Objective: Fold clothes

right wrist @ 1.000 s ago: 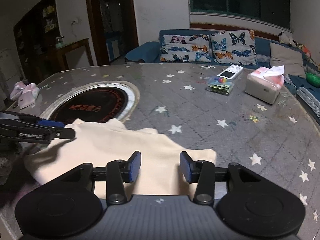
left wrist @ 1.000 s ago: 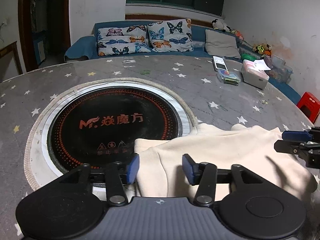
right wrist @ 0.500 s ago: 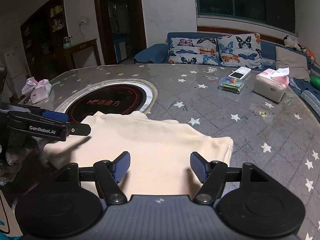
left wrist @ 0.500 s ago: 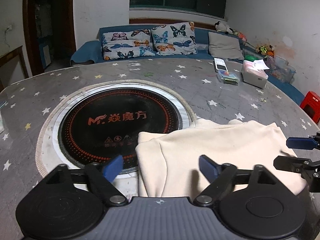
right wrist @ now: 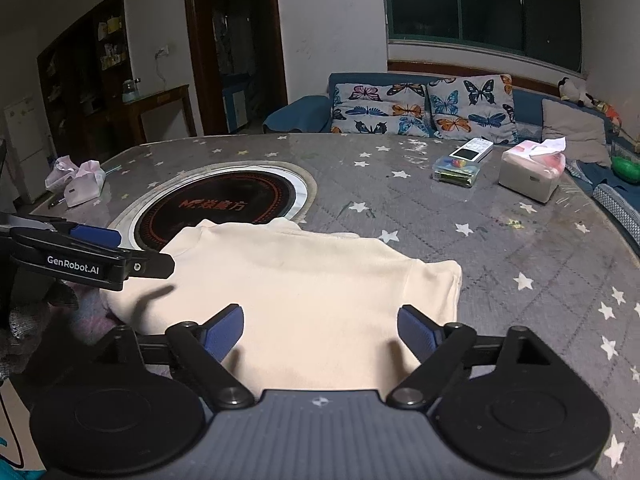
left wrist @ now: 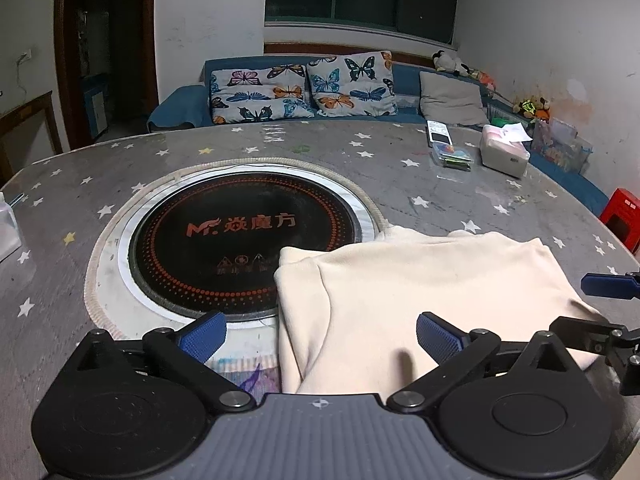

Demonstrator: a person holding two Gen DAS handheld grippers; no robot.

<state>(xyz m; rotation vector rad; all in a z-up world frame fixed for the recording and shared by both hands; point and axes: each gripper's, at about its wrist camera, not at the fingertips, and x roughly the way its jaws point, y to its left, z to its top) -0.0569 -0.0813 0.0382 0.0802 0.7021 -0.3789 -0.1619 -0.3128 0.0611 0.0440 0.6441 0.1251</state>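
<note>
A cream garment (left wrist: pixel 420 280) lies folded flat on the grey star-patterned table, its far left corner over the edge of the round black cooktop (left wrist: pixel 244 236). It also shows in the right wrist view (right wrist: pixel 304 292). My left gripper (left wrist: pixel 320 336) is open and empty, raised above the garment's near left edge. My right gripper (right wrist: pixel 320 330) is open and empty above the garment's near edge. The right gripper's fingers (left wrist: pixel 608 286) show at the right edge of the left wrist view, and the left gripper's finger (right wrist: pixel 92 264) shows at the left of the right wrist view.
A tissue box (right wrist: pixel 532 174), a remote (right wrist: pixel 472 150) and a small clear box (right wrist: pixel 456 170) sit at the table's far right. Pink-white packets (right wrist: pixel 78 180) lie at the far left. A sofa with butterfly cushions (left wrist: pixel 300 92) stands behind the table. A red stool (left wrist: pixel 622 216) is beside it.
Both grippers opened wide, let go of the garment and drew back and up. The garment now lies flat on the table.
</note>
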